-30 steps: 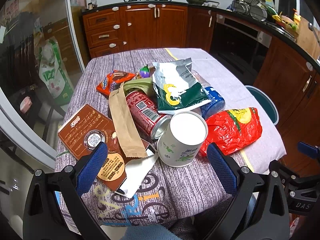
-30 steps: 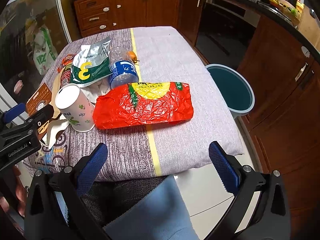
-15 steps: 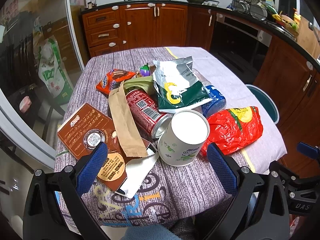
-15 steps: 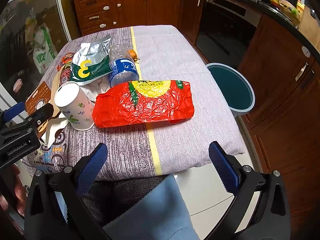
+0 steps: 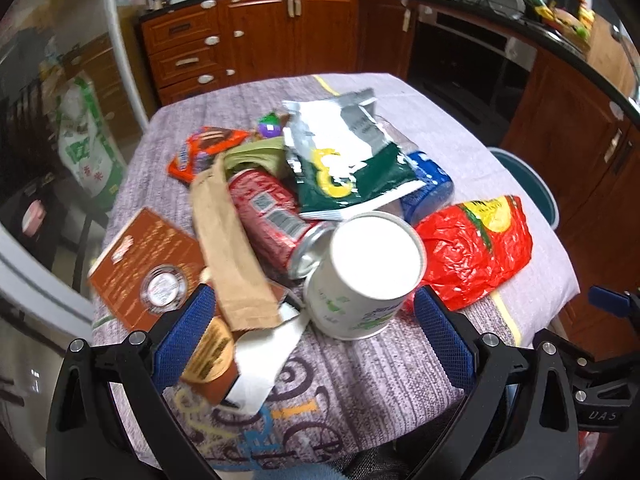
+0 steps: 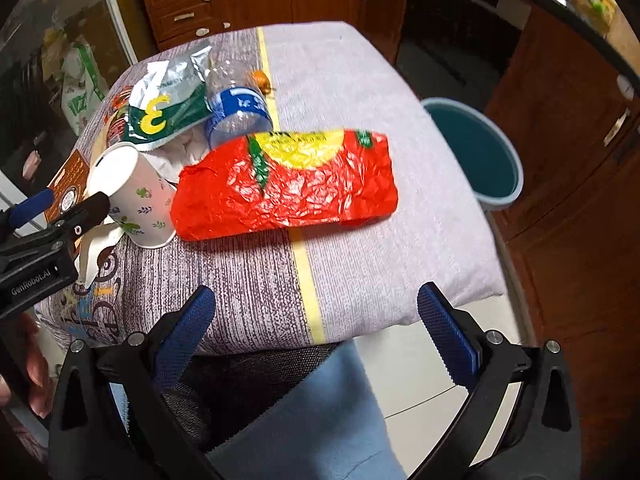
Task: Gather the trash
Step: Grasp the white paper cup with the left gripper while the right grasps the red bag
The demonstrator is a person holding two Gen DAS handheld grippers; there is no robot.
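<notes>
Trash sits heaped toward the bench's near left corner: paper cup (image 5: 362,276) inverted, its side touching the red soda can (image 5: 272,220), with the red snack bag (image 6: 288,184) beside it nearer the right edge. Left gripper (image 5: 312,344) and right gripper (image 6: 316,340) both hover with jaws wide, holding nothing. Risk (judgement): closing on the cup could crush it, or nudge the can rolling. Teal bin (image 6: 476,152) stands on the floor off the right edge, so a loose toss may miss.
</notes>
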